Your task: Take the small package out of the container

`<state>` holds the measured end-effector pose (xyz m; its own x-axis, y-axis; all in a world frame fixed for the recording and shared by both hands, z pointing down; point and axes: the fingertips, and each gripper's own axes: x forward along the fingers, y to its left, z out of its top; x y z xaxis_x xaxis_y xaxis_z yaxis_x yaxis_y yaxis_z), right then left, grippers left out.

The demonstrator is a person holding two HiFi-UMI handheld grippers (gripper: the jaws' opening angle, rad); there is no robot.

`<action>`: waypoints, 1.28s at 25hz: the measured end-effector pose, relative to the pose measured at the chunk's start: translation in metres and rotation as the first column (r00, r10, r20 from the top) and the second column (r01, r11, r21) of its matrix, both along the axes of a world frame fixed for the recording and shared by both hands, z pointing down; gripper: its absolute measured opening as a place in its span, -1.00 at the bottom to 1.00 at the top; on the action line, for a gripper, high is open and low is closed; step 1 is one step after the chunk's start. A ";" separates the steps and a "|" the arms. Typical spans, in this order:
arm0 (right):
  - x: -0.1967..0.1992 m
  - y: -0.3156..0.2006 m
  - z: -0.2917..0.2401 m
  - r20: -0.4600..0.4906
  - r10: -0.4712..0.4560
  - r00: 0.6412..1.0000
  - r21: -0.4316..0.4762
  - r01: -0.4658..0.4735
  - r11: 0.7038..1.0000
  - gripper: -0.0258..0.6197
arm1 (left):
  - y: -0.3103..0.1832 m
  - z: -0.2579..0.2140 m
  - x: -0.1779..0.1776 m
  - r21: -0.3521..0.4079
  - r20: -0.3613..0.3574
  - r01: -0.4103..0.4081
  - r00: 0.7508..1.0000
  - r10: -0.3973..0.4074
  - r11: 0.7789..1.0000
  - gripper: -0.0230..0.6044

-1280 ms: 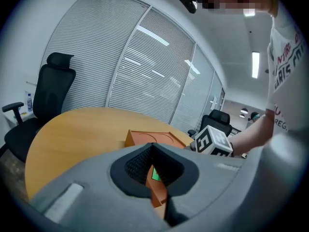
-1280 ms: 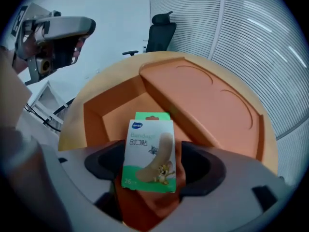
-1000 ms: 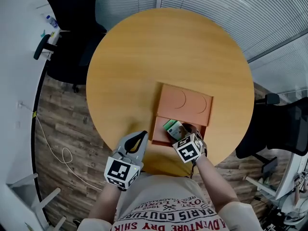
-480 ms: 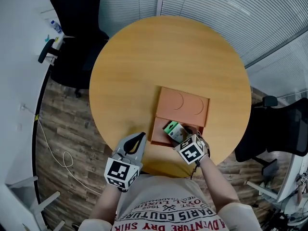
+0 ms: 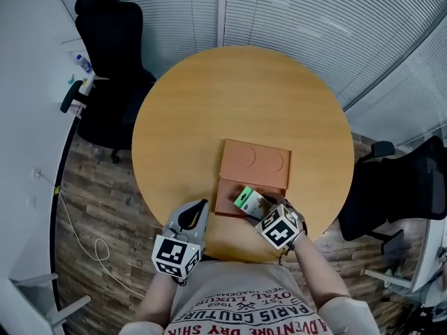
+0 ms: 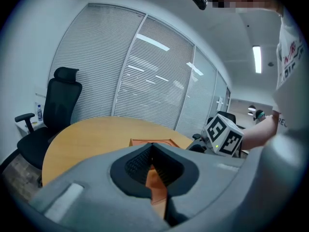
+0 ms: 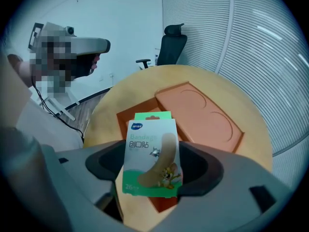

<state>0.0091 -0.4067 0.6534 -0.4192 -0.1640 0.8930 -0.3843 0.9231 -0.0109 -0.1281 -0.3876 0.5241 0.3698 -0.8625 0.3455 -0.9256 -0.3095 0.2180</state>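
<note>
An orange container (image 5: 228, 202) lies open on the round wooden table (image 5: 209, 110), its lid (image 5: 255, 162) folded back on the far side. My right gripper (image 5: 260, 208) is shut on the small package (image 5: 250, 201), a green and white bandage box, held above the tray's near right part. In the right gripper view the small package (image 7: 150, 153) stands upright between the jaws of the right gripper (image 7: 153, 170), with the tray (image 7: 131, 117) and lid (image 7: 203, 112) behind it. The left gripper (image 5: 201, 206) hovers over the table's near edge, left of the tray, shut and holding nothing; the left gripper (image 6: 152, 146) points at the container (image 6: 150, 142).
Black office chairs stand at the far left (image 5: 105, 61) and at the right (image 5: 405, 187) of the table. A white desk with a bottle (image 5: 82, 63) runs along the left. A cable (image 5: 77, 222) lies on the wood floor. Blinds (image 5: 314, 19) cover the far wall.
The right gripper has drawn slightly back toward the person with the package raised over the tray. The head view has shifted. The left gripper stays where it was.
</note>
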 end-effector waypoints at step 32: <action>0.070 -0.034 -0.256 0.742 0.220 0.633 0.283 -0.594 0.754 0.17 | -0.021 -0.132 0.072 0.242 0.108 -0.134 0.988 0.111 0.961 -0.90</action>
